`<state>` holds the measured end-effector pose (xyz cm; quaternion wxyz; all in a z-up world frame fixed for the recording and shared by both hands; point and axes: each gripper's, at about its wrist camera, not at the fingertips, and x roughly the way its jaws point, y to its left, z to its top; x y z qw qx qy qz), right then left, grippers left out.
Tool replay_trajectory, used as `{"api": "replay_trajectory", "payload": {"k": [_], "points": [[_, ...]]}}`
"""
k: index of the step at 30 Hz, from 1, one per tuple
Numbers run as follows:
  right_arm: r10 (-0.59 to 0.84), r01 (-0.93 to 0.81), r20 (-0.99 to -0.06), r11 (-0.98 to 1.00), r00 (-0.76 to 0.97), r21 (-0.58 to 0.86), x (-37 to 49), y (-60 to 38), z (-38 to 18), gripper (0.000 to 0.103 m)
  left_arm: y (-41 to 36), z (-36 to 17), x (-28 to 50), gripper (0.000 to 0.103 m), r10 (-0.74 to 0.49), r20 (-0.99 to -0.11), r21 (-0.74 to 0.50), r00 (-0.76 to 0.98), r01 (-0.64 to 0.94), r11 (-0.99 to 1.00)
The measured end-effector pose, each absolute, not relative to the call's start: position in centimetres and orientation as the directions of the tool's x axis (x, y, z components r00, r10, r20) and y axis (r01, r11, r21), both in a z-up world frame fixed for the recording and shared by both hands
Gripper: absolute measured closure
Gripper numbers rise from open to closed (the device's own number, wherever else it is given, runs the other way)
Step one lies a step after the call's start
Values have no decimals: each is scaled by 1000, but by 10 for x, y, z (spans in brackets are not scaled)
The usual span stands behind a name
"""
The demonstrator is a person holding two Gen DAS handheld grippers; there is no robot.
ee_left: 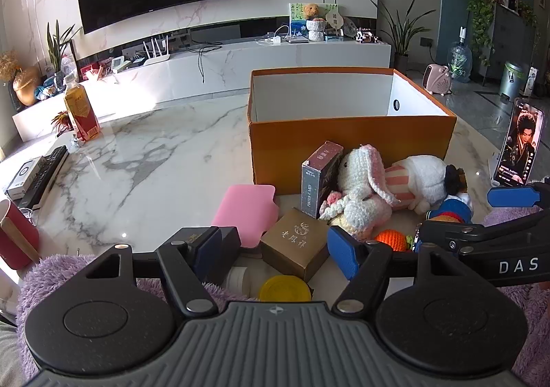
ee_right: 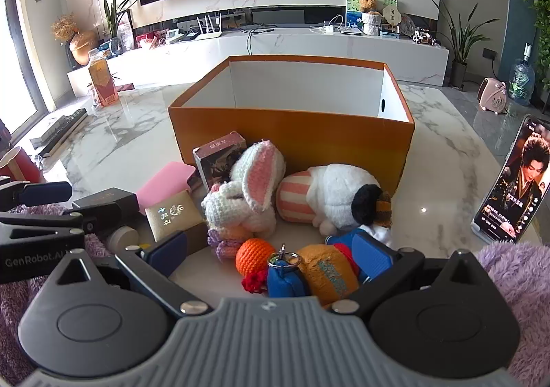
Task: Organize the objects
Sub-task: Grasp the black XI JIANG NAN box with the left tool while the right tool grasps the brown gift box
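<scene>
An empty orange cardboard box [ee_left: 350,143] with a white inside stands on the marble table [ee_left: 144,153]; it also shows in the right wrist view [ee_right: 292,136]. In front of it lie a crochet bunny [ee_left: 361,187], a white plush doll [ee_left: 422,177], a dark card box [ee_left: 318,177], a gold box [ee_left: 295,242], a pink pad [ee_left: 247,211], a yellow lid [ee_left: 285,289] and a crochet carrot [ee_left: 390,239]. My left gripper [ee_left: 275,253] is open over the gold box. My right gripper [ee_right: 271,256] is open around an orange plush keychain [ee_right: 330,273] and a blue pouch [ee_right: 283,280].
A phone on a stand [ee_right: 515,184] is at the right. A red cup [ee_left: 15,235], remote controls [ee_left: 41,174] and a drink bottle [ee_left: 80,110] stand at the left. Purple fluffy fabric [ee_right: 512,277] lies along the near edge. A TV console is behind the table.
</scene>
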<state>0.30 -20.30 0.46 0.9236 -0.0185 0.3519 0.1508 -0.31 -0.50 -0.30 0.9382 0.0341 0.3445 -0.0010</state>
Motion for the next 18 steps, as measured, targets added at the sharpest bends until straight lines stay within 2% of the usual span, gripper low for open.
{"api": "replay_trajectory", "payload": {"k": [15, 18], "points": [[265, -295, -661, 953, 702, 70, 4, -201, 3, 1, -4, -3, -1, 22, 11, -656, 58, 754, 36, 998], [276, -302, -662, 950, 697, 77, 4, -200, 2, 1, 0, -4, 0, 29, 2, -669, 52, 743, 44, 998]]}}
